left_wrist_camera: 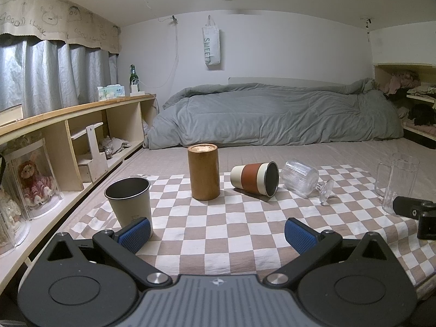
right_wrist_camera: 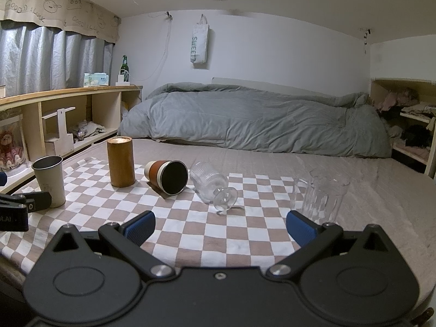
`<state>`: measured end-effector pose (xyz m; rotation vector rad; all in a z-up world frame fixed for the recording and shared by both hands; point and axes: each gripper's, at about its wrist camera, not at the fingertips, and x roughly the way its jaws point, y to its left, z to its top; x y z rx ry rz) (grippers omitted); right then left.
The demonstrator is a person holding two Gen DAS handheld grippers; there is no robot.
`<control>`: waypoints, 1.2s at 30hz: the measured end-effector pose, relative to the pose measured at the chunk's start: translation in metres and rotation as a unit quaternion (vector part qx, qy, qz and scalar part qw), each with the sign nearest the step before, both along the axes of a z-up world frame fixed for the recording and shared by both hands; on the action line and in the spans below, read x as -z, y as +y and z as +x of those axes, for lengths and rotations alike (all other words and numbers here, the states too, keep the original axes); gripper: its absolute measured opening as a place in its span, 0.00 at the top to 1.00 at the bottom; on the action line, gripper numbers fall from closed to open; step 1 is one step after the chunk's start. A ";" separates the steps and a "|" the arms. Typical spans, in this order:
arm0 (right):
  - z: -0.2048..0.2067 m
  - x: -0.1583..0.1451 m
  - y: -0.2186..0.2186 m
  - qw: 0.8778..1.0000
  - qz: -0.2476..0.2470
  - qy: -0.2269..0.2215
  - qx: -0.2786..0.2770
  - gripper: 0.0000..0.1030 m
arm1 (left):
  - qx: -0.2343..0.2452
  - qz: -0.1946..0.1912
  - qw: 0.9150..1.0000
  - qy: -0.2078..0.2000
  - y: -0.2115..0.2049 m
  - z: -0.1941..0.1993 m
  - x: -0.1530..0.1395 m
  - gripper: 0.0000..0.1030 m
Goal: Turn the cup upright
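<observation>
A bedroom in a home: a rumpled grey duvet (left_wrist_camera: 275,114) lies at the far side, grey curtains (left_wrist_camera: 54,73) hang on the left above wooden shelves (left_wrist_camera: 81,125), and a checked cloth (right_wrist_camera: 190,218) covers the near mattress

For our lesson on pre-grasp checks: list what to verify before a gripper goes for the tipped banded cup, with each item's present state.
1. Banded cup lying on its side: ok.
2. Left gripper open, empty: ok.
3. Right gripper open, empty: ok.
4. Space beside cup: not ok, fallen ribbed glass lies close to its mouth.
5. Wooden cylinder apart from cup: ok.
6. Checkered cloth flat under cup: ok.
</observation>
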<state>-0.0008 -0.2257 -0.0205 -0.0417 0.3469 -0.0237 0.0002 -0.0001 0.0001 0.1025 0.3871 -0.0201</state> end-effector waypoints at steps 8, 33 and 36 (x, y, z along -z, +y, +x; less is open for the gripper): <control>0.025 -0.008 -0.007 1.000 0.006 0.019 -0.018 0.00 | 0.011 -0.007 1.000 -0.001 -0.002 0.001 0.001 0.00; 0.291 0.029 -0.012 0.987 -0.057 0.144 -0.043 0.14 | -0.019 -0.078 0.996 0.038 0.059 0.002 -0.004 0.00; 0.299 0.036 -0.010 0.980 -0.044 0.169 -0.095 0.15 | -0.020 -0.081 0.995 0.047 0.065 0.004 -0.002 0.00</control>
